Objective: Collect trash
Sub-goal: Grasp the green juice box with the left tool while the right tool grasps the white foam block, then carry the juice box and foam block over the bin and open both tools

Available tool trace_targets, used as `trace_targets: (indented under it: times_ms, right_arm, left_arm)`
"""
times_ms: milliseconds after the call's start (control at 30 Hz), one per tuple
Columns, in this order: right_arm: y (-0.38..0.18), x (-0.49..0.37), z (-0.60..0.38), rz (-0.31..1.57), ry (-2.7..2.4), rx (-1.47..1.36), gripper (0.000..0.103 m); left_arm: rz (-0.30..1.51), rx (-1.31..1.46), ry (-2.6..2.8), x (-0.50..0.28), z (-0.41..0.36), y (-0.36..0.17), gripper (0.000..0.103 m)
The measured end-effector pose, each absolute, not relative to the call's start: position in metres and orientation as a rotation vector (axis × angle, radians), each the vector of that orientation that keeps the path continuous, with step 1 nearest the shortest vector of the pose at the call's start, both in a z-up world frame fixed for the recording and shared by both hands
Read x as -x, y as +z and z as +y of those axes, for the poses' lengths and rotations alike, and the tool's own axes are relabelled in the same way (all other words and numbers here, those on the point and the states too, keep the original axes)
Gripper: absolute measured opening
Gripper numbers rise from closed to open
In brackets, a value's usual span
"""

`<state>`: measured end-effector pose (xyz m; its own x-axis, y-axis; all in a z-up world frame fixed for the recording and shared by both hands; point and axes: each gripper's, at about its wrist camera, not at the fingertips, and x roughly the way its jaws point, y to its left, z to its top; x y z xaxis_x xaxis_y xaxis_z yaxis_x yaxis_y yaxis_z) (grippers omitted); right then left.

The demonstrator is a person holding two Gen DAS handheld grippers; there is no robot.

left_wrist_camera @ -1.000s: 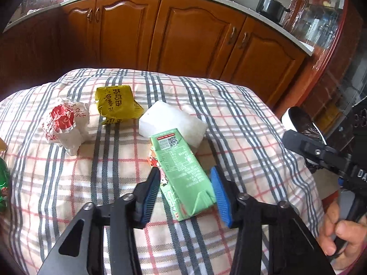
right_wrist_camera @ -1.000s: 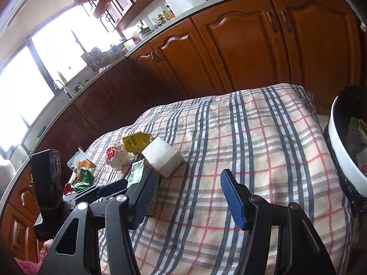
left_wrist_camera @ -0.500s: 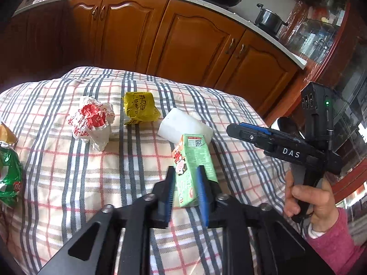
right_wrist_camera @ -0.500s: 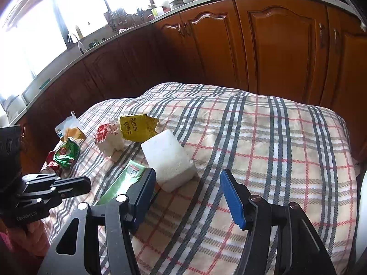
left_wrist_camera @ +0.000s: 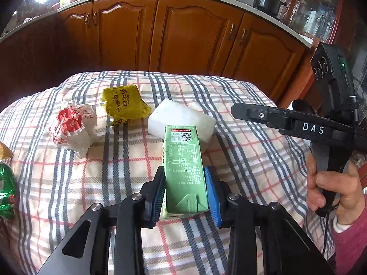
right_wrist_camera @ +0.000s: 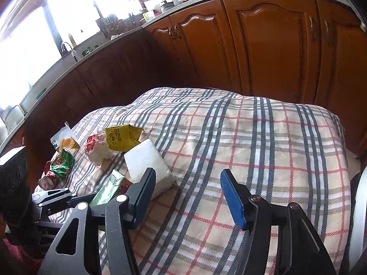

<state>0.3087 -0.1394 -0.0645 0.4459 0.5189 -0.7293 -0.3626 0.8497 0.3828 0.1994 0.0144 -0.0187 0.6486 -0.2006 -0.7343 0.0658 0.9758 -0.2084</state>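
My left gripper [left_wrist_camera: 184, 193] is shut on a green drink carton [left_wrist_camera: 184, 169] and holds it over the checked tablecloth [left_wrist_camera: 240, 160]. The carton also shows in the right wrist view [right_wrist_camera: 107, 189]. Just beyond it lies a white foam block [left_wrist_camera: 181, 119], also in the right wrist view [right_wrist_camera: 146, 160]. A yellow wrapper [left_wrist_camera: 125, 105] and a crumpled red-and-white wrapper [left_wrist_camera: 73, 126] lie further left. A green foil wrapper [right_wrist_camera: 63, 162] sits at the table's left edge. My right gripper [right_wrist_camera: 188, 194] is open and empty, above the cloth right of the foam block.
A white-rimmed bin [right_wrist_camera: 359, 217] stands off the table's right edge. Brown kitchen cabinets [left_wrist_camera: 195, 41] run behind the table. A yellow-and-white packet [right_wrist_camera: 64, 139] lies near the green foil wrapper.
My left gripper closed on the green carton and lifted it off the cloth. My right gripper swung left from the bin toward the foam block, staying open.
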Motion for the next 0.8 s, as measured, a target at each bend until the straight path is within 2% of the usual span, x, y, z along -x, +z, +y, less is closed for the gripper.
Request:
trace_targets:
  times_ms: [500, 600, 800]
  right_arm:
    - [-0.081, -0.306, -0.048, 0.949, 0.685, 0.185, 0.061]
    - [-0.085, -0.307, -0.046, 0.968, 0.660, 0.223, 0.050]
    - [-0.069, -0.298, -0.078, 0.974, 0.620, 0.088, 0.046]
  left_arm:
    - [0.828, 0.246, -0.109, -0.160, 0.059, -0.008, 0.031]
    - [0.826, 0.247, -0.117, -0.159, 0.057, -0.005, 0.031]
    - [0.809, 0.252, -0.163, -0.160, 0.048, 0.005, 0.031]
